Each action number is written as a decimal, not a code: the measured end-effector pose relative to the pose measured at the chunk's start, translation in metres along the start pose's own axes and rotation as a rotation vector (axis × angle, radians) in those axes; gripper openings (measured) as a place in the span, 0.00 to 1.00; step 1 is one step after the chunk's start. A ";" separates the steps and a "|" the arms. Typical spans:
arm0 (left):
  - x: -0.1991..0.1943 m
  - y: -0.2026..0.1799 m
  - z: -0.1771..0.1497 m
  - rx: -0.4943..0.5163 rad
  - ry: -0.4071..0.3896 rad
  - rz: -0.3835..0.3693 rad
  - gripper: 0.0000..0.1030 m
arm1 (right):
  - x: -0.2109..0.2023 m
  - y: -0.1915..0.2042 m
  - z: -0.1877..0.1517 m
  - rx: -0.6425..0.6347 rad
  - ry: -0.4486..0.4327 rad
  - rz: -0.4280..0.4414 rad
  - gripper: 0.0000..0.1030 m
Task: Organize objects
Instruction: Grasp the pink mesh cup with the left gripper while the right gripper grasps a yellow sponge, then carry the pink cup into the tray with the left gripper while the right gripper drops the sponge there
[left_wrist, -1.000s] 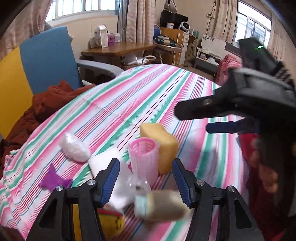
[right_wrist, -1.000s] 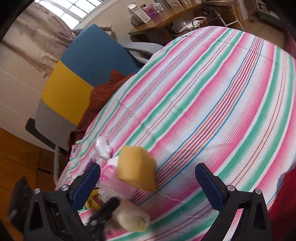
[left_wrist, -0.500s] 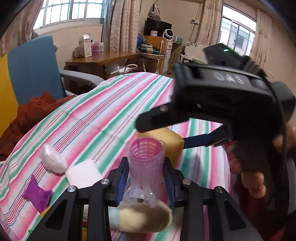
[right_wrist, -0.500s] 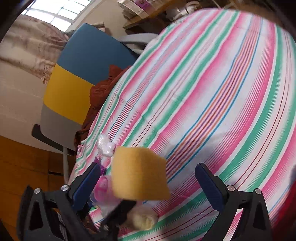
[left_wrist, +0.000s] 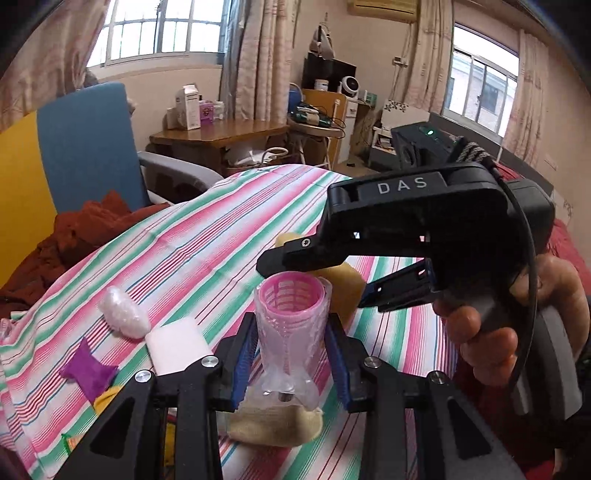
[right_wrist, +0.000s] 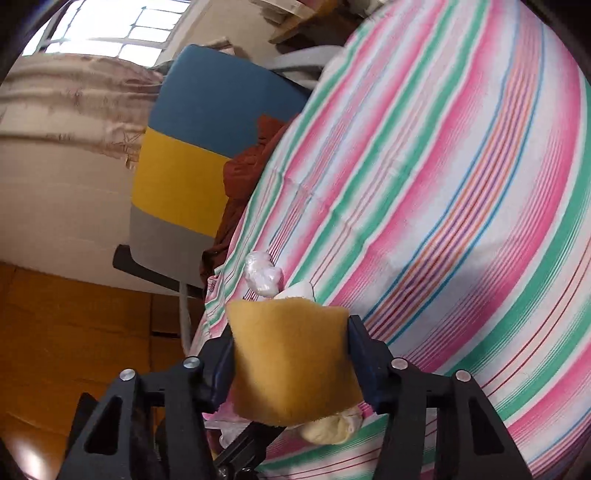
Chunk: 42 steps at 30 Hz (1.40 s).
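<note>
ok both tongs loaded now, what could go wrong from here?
1. The left tongs pinch the pink roller through loose plastic wrap; it may slip.
2. The right tongs squeeze the soft sponge, which may spring out.
3. In the left view the right tongs sit just above the roller; they could collide.

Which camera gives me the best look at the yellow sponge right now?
The right wrist view. The yellow sponge fills the centre there, squeezed between the right gripper fingers. In the left wrist view only slivers show behind the pink roller, which the left gripper clamps, and under the other gripper's black body.
</note>
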<state>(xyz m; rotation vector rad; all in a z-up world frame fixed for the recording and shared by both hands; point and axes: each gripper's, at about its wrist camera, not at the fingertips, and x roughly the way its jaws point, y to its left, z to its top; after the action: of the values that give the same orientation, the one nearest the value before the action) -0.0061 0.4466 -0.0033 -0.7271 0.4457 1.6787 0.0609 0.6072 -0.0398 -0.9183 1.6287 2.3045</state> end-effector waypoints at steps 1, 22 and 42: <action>-0.002 0.000 0.000 -0.006 -0.002 -0.002 0.35 | -0.002 -0.001 0.002 -0.005 -0.028 -0.035 0.50; -0.160 0.053 -0.079 -0.331 -0.113 0.239 0.35 | -0.005 0.067 -0.034 -0.374 -0.014 -0.025 0.52; -0.283 0.213 -0.177 -0.755 -0.172 0.616 0.50 | 0.101 0.246 -0.227 -0.714 0.317 0.131 0.53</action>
<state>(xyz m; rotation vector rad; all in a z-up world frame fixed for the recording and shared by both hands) -0.1409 0.0770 0.0386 -1.0351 -0.1362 2.5150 -0.0487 0.2876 0.0495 -1.4009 0.9418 3.0250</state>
